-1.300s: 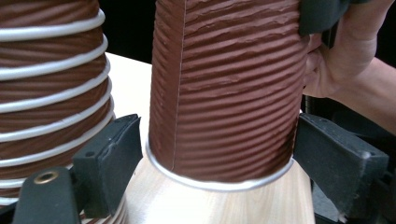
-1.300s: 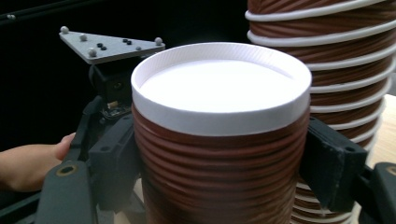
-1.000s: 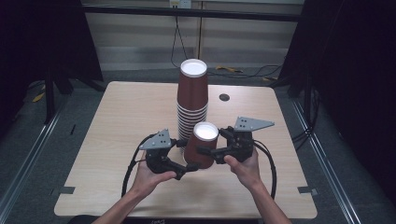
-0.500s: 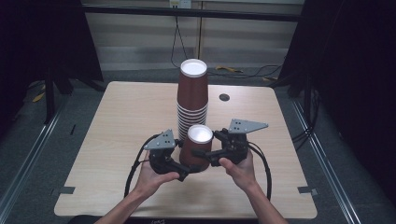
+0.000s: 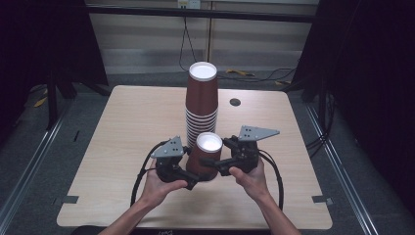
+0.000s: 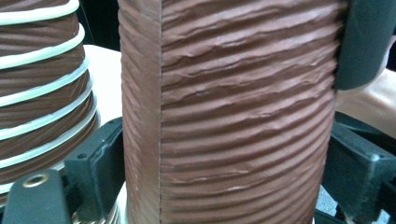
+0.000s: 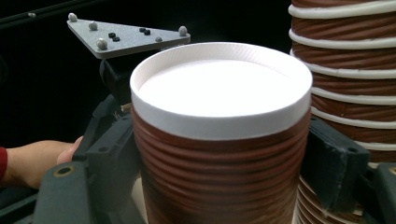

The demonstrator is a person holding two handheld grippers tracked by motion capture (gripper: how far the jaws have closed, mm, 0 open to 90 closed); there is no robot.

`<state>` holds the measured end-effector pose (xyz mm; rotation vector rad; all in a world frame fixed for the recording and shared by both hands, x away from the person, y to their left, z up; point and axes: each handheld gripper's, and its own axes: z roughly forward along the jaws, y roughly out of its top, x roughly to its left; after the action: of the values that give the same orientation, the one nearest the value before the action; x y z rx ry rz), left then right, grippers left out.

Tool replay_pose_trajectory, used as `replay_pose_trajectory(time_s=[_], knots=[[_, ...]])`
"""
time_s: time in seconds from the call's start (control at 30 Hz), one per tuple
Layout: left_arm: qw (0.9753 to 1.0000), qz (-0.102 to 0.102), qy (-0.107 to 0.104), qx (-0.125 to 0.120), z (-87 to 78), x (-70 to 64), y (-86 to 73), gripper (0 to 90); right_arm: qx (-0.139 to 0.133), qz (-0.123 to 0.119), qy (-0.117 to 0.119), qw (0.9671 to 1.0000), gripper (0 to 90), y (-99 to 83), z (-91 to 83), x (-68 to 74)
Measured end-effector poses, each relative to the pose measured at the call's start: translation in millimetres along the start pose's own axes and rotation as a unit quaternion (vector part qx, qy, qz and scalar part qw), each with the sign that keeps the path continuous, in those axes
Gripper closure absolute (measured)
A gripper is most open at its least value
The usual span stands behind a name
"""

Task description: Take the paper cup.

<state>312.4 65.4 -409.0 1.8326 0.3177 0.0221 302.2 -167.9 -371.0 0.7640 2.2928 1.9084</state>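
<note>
Brown ribbed cup [image 5: 206,155] stands upside down, its white base up, near the middle of the tabletop [image 5: 117,142], just in front of the tall stack of cups [image 5: 201,103]. Both tongs clamp it: the left tongs [image 5: 192,177] grip its lower wall from the left, the right tongs [image 5: 211,165] grip it nearer the top from the right. In the left tongs' view the cup's ribbed wall [image 6: 233,116] sits between the black jaws, with the stack [image 6: 42,84] beside it. A dark round hole [image 5: 235,102] lies far right of the stack.
</note>
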Motion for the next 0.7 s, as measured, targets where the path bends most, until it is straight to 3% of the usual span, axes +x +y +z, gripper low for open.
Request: replay_pose_trajectory(time_s=[0.27, 0.7], knots=[[1.0000, 0.001, 0.000, 0.010, -3.7, 1.7, 0.1, 13.8, 0.006, 0.003, 0.004, 1.0000, 15.9, 0.5, 1.8, 0.7], [0.9993, -0.001, 0.004, 0.037, -12.0, 8.7, -1.2, 14.2, 0.005, 0.004, 0.000, 1.0000, 14.4, 4.2, -12.5, -2.6]])
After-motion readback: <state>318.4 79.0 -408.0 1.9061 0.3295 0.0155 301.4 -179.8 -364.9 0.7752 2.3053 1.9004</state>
